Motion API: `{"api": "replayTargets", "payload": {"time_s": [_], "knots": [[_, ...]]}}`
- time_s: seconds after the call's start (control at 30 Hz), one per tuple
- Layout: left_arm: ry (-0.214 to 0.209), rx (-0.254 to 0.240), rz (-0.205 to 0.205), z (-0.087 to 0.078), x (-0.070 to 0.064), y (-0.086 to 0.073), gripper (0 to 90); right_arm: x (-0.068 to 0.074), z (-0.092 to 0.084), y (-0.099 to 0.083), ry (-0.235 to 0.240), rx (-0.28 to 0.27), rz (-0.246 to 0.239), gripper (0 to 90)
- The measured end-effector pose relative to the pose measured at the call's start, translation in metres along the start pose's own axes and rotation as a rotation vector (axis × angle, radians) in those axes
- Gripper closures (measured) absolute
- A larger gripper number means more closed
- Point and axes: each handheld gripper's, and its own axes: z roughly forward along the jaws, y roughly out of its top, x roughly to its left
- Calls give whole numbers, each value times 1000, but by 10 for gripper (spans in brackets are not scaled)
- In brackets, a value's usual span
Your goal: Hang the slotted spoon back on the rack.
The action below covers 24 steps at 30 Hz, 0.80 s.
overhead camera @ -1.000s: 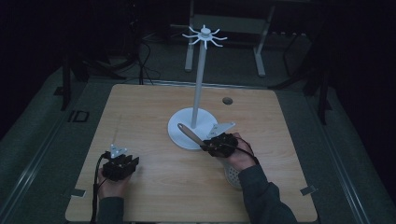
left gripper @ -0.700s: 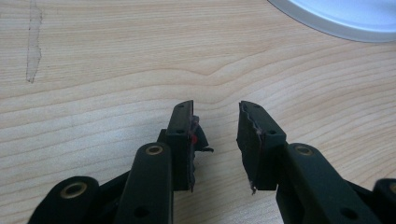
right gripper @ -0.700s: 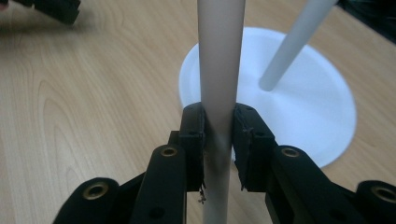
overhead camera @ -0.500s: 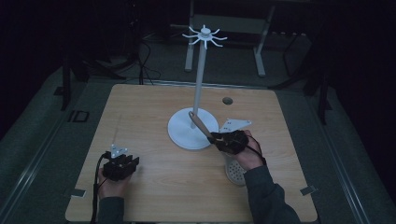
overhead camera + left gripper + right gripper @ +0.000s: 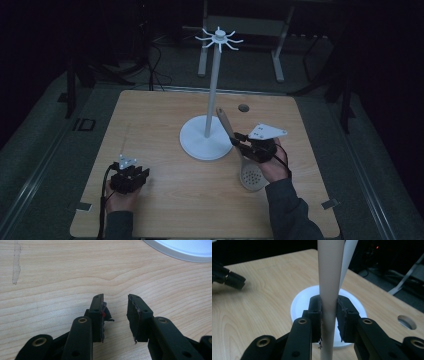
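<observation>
Right gripper (image 5: 235,141) clamps the handle of a slotted spoon (image 5: 227,125) beside the rack; left gripper (image 5: 131,173) idle.

Largest first: wooden table (image 5: 165,115), light top, small round hole (image 5: 243,107) at far right. White hanging rack (image 5: 215,90) stands mid-table: round base, tall pole, ring of hooks on top. Spoon sits right of the rack base, handle tilted up and away toward the pole, perforated bowl (image 5: 251,176) low at the near side by the person's right hand (image 5: 274,167). Right gripper view: both pads pinch the pale handle (image 5: 328,290), rack base just behind it. Left gripper rests near the left near corner, well apart from the rack; jaws parted, nothing between the pads (image 5: 98,312), bare wood under them.
</observation>
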Motion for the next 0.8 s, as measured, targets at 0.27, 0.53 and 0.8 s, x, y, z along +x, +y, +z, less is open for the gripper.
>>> {"api": "replayTargets", "payload": {"time_s": [0.27, 0.53, 0.8], "knots": [[-1, 4, 1, 1, -1, 0, 668, 1, -10, 3, -30, -65, -2, 745], [-2, 8, 2, 1, -1, 0, 667, 1, -15, 3, -59, -96, 1, 746], [-1, 9, 5, 1, -1, 0, 665, -1, -18, 6, -79, -124, 11, 746]]}}
